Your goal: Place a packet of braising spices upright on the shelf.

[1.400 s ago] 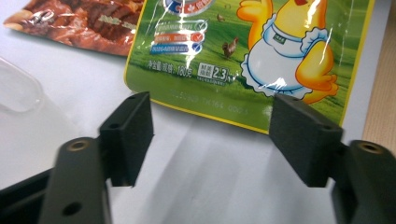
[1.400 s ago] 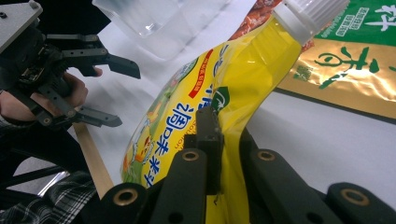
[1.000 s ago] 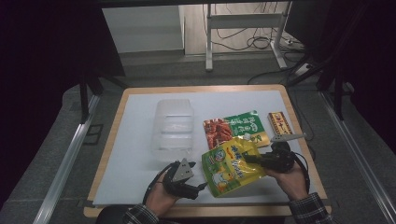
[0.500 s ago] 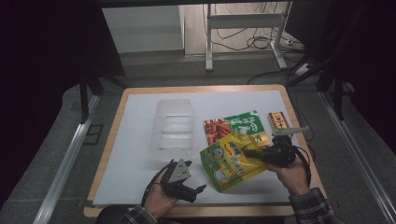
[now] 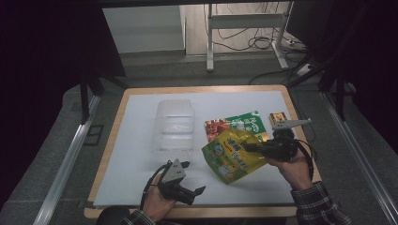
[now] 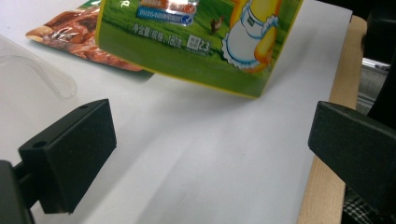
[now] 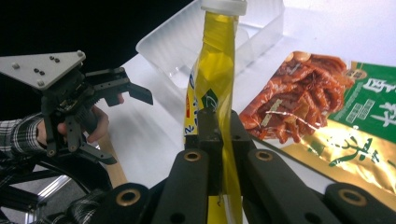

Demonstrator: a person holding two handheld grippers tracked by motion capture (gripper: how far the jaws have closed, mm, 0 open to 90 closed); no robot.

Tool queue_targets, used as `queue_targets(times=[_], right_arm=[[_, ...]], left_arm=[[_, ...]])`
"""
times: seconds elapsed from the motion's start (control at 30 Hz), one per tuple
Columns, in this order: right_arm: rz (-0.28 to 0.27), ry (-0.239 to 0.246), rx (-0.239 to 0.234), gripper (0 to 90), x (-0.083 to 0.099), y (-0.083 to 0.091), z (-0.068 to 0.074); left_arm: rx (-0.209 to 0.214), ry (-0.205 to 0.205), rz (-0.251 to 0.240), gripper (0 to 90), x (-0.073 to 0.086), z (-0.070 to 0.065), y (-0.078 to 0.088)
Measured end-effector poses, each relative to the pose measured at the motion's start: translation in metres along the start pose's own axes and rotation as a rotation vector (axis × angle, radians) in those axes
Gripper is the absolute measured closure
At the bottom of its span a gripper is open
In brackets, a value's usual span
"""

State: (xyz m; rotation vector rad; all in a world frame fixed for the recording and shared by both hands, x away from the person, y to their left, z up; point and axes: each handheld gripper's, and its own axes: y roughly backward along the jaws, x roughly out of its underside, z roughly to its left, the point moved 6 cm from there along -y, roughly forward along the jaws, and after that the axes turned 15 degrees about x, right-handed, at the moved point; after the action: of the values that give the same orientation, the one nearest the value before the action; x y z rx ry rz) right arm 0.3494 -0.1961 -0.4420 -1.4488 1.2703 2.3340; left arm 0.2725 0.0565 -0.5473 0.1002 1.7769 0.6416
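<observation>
While the right claw (image 5: pixel 253 148) pinches the yellow pouch (image 5: pixel 232 153) by its right edge in the high view, the pouch hangs tilted above the tabletop (image 5: pixel 141 140), cap toward the far side, its top over the red-green packet (image 5: pixel 234 125). Left claw (image 5: pixel 190 178) sits near the front edge, left of the pouch and apart from it, jaws spread after just opening, nothing between them. Clear tray (image 5: pixel 174 124) lies left of the packet; a small box (image 5: pixel 276 117) sits by the right rim. Left claw view: both black jaws wide apart, bare white tabletop (image 6: pixel 196 154) between them, pouch (image 6: pixel 196 42) lower edge hanging ahead clear of the surface, packet (image 6: pixel 70 32) behind it at left, tray (image 6: pixel 32 65) corner at far left. Right claw view: right claw (image 7: pixel 219 135) pressed together on the pouch (image 7: pixel 215 70) seen edge-on, white cap (image 7: pixel 224 5) up top, tray (image 7: pixel 215 37) behind it, packet (image 7: pixel 327 93) flat at right, left claw (image 7: pixel 119 116) spread at left in a hand (image 7: pixel 93 123).
</observation>
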Motion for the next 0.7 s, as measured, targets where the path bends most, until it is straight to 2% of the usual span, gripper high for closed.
queue_targets(times=[0.03, 0.07, 0.13, 0.23, 0.33, 0.7], right_arm=[[-0.003, 0.008, 0.005, 88.3, -0.004, 0.001, 0.0], [-0.003, 0.008, 0.005, 88.3, -0.004, 0.001, 0.0], [-0.011, 0.021, 0.013, 88.3, -0.008, 0.002, 0.001], [-0.016, 0.051, 0.045, 88.3, -0.017, 0.003, 0.0], [-0.014, 0.054, 0.056, 88.3, -0.02, 0.004, -0.001], [-0.038, 0.073, 0.077, 88.3, -0.042, 0.003, -0.009]], left_arm=[[-0.021, -0.02, 0.026, 1.0, 0.001, 0.001, 0.0], [-0.021, -0.02, 0.026, 1.0, 0.001, 0.001, 0.0], [-0.041, -0.04, 0.057, 1.0, 0.004, 0.001, -0.001], [-0.053, -0.055, 0.08, 1.0, 0.005, 0.0, -0.002], [-0.057, -0.059, 0.083, 1.0, 0.005, -0.001, -0.001], [-0.045, -0.029, 0.061, 1.4, 0.005, -0.002, 0.003]])
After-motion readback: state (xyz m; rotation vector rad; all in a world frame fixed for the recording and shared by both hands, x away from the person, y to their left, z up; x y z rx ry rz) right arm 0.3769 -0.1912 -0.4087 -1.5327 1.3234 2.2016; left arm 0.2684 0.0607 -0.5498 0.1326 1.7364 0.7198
